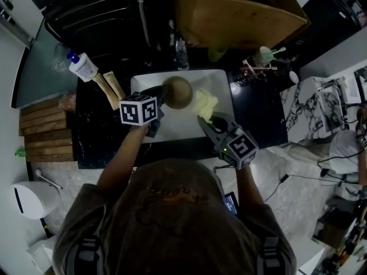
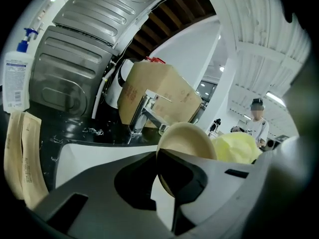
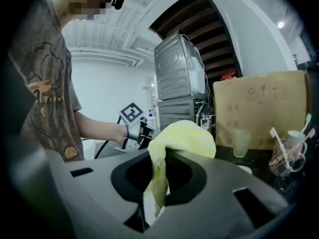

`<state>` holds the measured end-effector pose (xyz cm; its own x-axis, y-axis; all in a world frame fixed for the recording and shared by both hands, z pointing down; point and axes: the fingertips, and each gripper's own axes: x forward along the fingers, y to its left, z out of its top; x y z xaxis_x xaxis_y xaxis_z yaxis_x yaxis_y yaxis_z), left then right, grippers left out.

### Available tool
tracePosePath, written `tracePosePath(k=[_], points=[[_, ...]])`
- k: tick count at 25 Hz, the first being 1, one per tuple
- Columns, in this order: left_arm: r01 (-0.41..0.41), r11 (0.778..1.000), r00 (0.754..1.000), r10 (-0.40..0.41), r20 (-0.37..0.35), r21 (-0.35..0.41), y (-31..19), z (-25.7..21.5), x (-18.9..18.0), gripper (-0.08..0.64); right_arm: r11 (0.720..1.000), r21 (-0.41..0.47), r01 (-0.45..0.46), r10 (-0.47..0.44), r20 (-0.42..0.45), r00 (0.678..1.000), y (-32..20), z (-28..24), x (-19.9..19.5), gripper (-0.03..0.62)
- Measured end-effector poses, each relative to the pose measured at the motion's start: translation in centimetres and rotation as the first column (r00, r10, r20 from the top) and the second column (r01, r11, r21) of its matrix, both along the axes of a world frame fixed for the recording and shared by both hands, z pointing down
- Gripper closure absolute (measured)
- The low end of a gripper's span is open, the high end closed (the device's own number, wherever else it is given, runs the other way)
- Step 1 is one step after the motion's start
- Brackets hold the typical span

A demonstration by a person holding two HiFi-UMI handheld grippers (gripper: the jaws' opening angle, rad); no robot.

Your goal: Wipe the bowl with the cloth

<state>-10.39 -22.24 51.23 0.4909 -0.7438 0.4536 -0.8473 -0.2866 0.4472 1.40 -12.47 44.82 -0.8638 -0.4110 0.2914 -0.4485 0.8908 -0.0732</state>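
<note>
The left gripper (image 2: 165,176) is clamped on the rim of the tan bowl (image 2: 188,136), which is held tipped on its side above the white sink (image 1: 175,128), toward the sink's back edge. The right gripper (image 3: 153,185) is closed on a bunched yellow cloth (image 3: 183,136), held over the sink just beside the bowl. Whether cloth and bowl touch cannot be told from the dim head view.

shirt (image 1: 172,211): brown, short sleeves, dark drawing on it | straps (image 1: 86,251): grey, one on each shoulder | left tongs (image 1: 161,95): grey, black cable hanging off, cube with black-and-white squares | right tongs (image 1: 202,120): grey, same kind of cube
</note>
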Motion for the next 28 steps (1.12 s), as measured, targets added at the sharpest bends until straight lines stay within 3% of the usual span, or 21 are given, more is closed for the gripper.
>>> tracePosePath(k=[5,13,20,28], points=[[-0.025,1.0,0.999,0.024,0.037,0.004,-0.1,0.5,1.2,0.545,0.997,-0.044,0.06,-0.059,0.018,0.998,2.0,-0.7,-1.9,0.56],[-0.098,0.995,0.993,0.097,0.069,0.019,0.8,0.1,4.1,0.545,0.994,-0.072,0.081,-0.078,0.043,0.996,1.8,-0.7,-4.2,0.56],[-0.145,0.988,0.984,0.14,0.108,0.047,1.6,-0.6,5.7,0.545,0.994,-0.099,0.047,-0.042,0.044,0.998,0.1,-0.4,-4.7,0.56],[-0.159,0.984,0.981,0.149,0.126,0.075,2.1,-1.0,6.4,0.543,0.99,-0.128,-0.052,0.058,0.041,0.997,-2.0,0.4,-4.4,0.56]])
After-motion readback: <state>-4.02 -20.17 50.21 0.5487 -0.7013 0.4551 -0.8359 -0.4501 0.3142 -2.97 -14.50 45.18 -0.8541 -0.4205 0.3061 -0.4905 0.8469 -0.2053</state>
